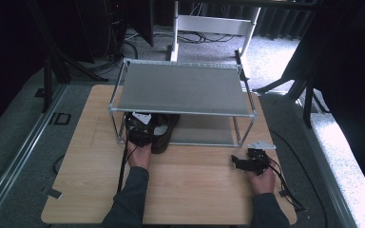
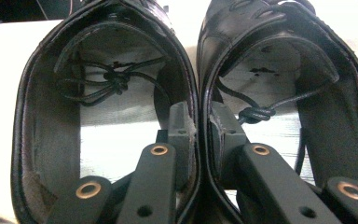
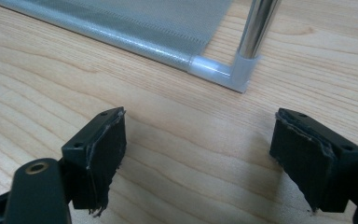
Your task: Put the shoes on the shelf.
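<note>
Black jaws of our left gripper [image 2: 199, 133] reached one into each of the two black shoes [image 2: 279, 93], pinching their touching inner walls together. We held the pair at the front left of the rack's [image 1: 183, 88] lower shelf. Our right gripper [image 3: 200, 158] rested on the wooden table [image 3: 177, 140], jaws spread wide, near the rack's corner post.

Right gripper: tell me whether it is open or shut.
Open: the right gripper has its jaws wide apart over the bare table, nothing between them.

left gripper [image 1: 139, 130] on black shoes [image 1: 164, 134] under rack [image 1: 180, 88]
</note>
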Demonstrator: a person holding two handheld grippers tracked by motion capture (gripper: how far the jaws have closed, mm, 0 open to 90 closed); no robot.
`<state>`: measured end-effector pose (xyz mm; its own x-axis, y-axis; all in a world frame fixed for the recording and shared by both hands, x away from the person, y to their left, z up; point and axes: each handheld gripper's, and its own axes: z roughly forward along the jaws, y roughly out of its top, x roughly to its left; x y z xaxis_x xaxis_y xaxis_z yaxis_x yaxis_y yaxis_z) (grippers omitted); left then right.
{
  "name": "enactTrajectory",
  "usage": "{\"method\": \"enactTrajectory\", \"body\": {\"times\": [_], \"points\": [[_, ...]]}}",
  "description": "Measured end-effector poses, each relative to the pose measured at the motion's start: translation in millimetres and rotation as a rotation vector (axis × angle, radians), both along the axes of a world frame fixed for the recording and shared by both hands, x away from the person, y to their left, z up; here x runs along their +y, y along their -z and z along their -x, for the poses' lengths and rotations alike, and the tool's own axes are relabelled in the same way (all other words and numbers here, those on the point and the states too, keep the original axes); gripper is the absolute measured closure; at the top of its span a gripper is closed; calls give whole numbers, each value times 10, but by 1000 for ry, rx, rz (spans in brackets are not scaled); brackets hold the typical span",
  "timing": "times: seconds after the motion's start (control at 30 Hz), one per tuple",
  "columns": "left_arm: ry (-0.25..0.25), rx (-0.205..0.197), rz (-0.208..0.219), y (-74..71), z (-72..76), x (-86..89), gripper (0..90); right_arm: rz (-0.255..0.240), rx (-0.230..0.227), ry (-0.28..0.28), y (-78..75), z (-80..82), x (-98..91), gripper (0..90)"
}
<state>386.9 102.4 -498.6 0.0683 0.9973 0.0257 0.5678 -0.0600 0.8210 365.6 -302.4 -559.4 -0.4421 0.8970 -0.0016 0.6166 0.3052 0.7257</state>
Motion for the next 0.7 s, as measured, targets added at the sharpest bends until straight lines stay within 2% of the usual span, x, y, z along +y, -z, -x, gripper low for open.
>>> {"method": "enactTrajectory", "body": {"times": [0.4,0.7], "points": [[-41,-29,2,18,-28,-35,805,2,0,-1,-1,0,-1,177],[-38,-51,-2,26,-37,-37,790,2,-1,-2,0,-3,-1,177]]}}
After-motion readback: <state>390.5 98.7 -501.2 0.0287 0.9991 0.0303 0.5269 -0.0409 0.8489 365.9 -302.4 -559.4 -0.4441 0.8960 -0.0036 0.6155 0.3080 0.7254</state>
